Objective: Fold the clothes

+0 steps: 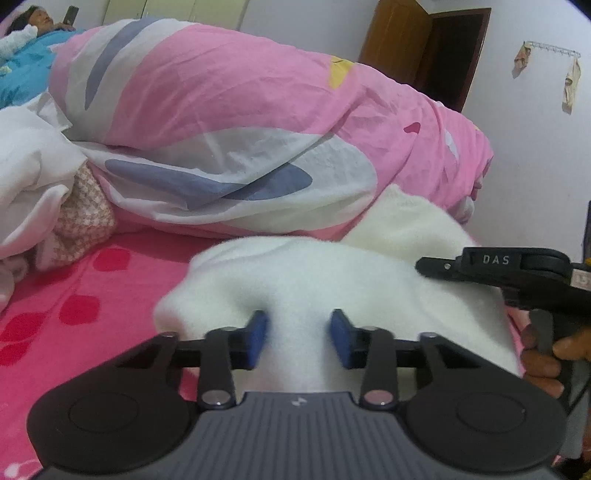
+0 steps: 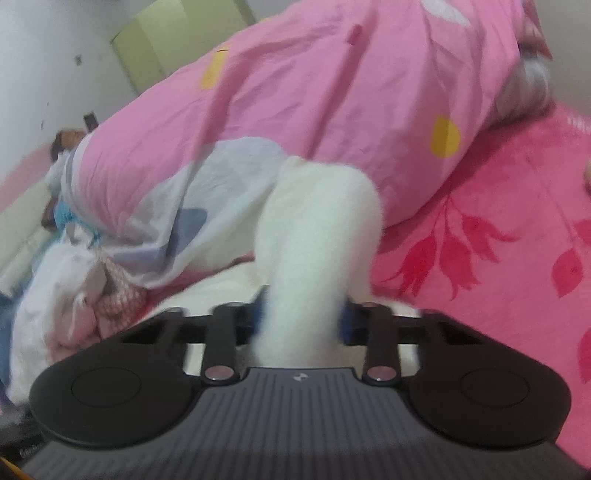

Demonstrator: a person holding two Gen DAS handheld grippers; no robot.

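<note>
Left tongs [image 1: 300, 341]: blue pads [image 1: 258, 338] pressed into a ridge of white fleece garment [image 1: 295, 280], clenched on it, low centre of the left wrist view. Right tongs [image 2: 301, 319]: clamped on a thick roll of the same white fleece garment [image 2: 317, 240], which rises from the pads toward frame centre; pads mostly hidden by the pile, picture blurred.

Garment lies bunched on the pink bed sheet [image 1: 92, 295] with red leaf print, centre to right of the left wrist view. The right tongs' black body [image 1: 517, 273] enters at right edge there, a hand [image 1: 546, 362] gripping its handle.

Behind the garment: pink quilt [image 1: 258, 110] with white and grey-blue patches, heaped across the upper half. Left edge: crumpled white laundry [image 1: 33, 184]. Upper left corner: a person [image 1: 37, 26] lying down. Upper right: brown door [image 1: 424, 48], white wall.
</note>
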